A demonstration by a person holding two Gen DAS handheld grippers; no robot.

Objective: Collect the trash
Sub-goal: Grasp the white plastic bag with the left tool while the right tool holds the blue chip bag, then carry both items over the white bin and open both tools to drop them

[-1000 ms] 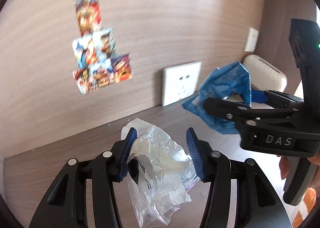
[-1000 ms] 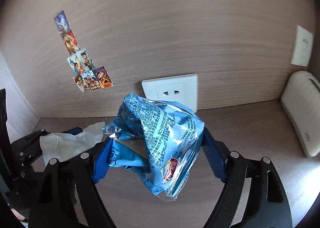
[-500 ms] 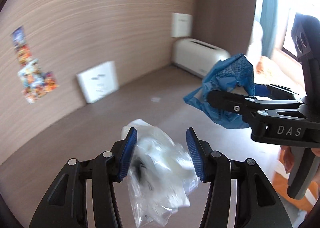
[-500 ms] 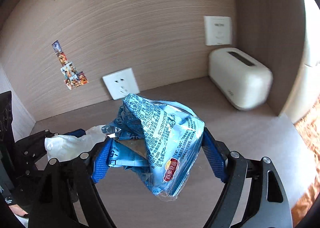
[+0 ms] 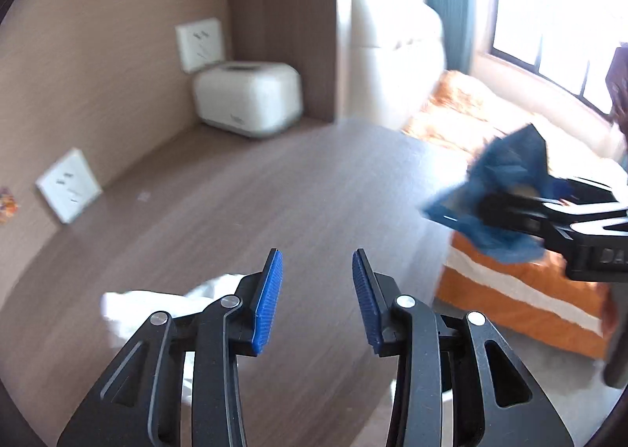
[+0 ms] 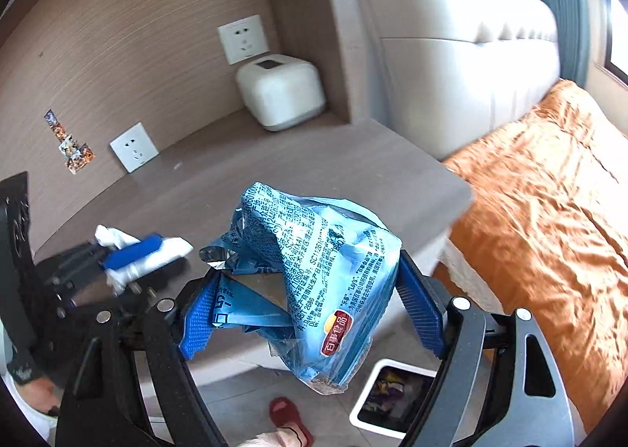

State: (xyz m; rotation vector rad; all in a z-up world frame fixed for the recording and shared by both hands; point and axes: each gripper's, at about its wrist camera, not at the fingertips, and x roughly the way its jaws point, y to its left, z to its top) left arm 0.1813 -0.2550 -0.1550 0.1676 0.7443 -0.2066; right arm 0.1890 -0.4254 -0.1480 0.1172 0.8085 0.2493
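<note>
Showing the left gripper open and empty, the left view has the clear plastic bag lying on the desk near its left finger. From the right view, the right gripper clamps the blue chip bag past the desk's front edge, above the floor bin.

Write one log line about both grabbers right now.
left gripper: open, empty | plastic bag: beside its left finger | right gripper: holding blue chip bag | white bin: on floor

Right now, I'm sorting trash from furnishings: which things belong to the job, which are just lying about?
Job: crumpled blue foil crisp packet, crumpled white plastic bag, white rectangular floor bin.
Lying about: rounded white plastic box, orange bedspread, red slipper.
</note>
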